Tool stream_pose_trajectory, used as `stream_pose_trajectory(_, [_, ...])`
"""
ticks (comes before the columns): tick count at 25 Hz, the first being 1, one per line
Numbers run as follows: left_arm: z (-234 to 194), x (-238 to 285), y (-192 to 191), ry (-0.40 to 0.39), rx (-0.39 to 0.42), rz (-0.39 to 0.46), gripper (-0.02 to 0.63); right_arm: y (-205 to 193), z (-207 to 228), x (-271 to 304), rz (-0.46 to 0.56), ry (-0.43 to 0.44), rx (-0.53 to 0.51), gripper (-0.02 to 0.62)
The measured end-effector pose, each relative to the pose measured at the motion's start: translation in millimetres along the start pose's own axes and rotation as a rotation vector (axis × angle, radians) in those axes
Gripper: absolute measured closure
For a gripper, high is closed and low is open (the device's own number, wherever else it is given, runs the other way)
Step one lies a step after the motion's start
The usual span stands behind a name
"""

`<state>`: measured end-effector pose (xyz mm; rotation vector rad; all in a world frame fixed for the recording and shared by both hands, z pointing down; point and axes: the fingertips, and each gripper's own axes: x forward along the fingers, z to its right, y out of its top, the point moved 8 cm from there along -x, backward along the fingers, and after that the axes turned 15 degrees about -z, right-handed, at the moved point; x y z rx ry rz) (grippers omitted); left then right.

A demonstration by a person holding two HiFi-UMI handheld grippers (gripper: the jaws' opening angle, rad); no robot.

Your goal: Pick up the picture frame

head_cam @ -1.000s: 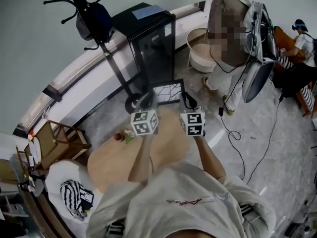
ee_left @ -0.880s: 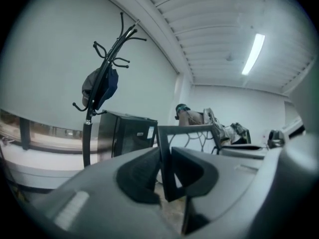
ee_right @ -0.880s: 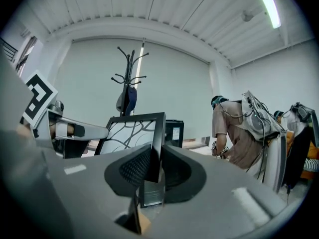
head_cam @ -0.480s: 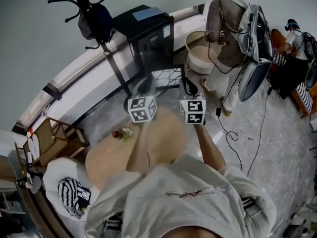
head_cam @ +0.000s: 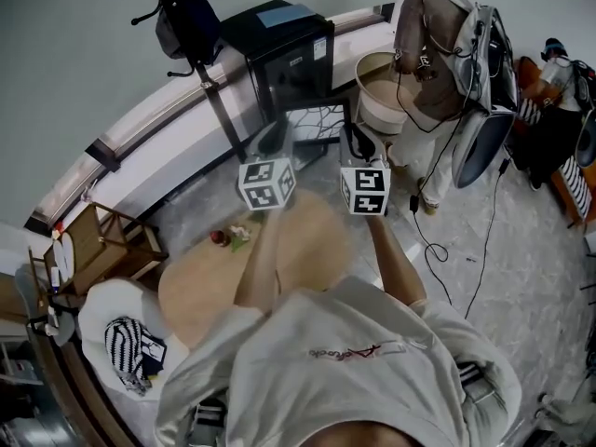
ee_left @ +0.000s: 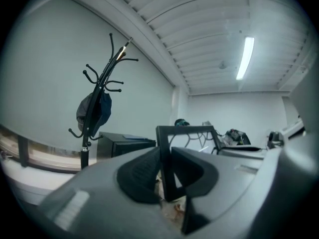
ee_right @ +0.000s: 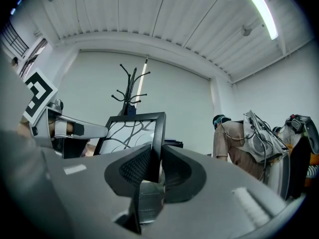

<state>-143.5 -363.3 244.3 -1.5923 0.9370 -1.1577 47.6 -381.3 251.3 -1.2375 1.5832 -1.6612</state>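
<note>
Left gripper [head_cam: 274,141] and right gripper [head_cam: 357,142] clamp the picture frame [head_cam: 318,122] near the round table [head_cam: 200,289]

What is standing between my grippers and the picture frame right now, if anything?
Nothing visible stands in the way. The left gripper has its jaws closed on the left edge of the picture frame, and the right gripper has its jaws closed on the right edge, so both are already in direct contact with it.

Left tongs [ee_left: 166,169] clamped on picture frame [ee_left: 185,129] left edge (black, upright); coat rack [ee_left: 84,151] behind, left.
</note>
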Motion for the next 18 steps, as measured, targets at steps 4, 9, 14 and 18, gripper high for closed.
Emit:
stream_pose_trajectory(4, [0.6, -1.5, 1.8, 0.003, 0.007, -0.003, 0.537, -0.3, 0.0, -0.8, -0.004, 0.008, 0.011, 0.52])
stream_pose_trajectory(9, [8.0, 0.2, -1.0, 0.0, 0.005, -0.007, 0.537, -4.4, 5.7, -5.1, -0.007, 0.006, 0.016, 0.52])
stream_pose_trajectory(14, [14.6, 3.8, -2.5, -0.007, 0.012, -0.014, 0.537, -9.3, 12.0, -7.2, -0.019, 0.007, 0.031, 0.52])
stream_pose_trajectory(18, [15.0, 5.7, -6.5, -0.007, 0.004, -0.021, 0.537, -12.8, 13.2, -5.9, -0.028, 0.01, 0.032, 0.52])
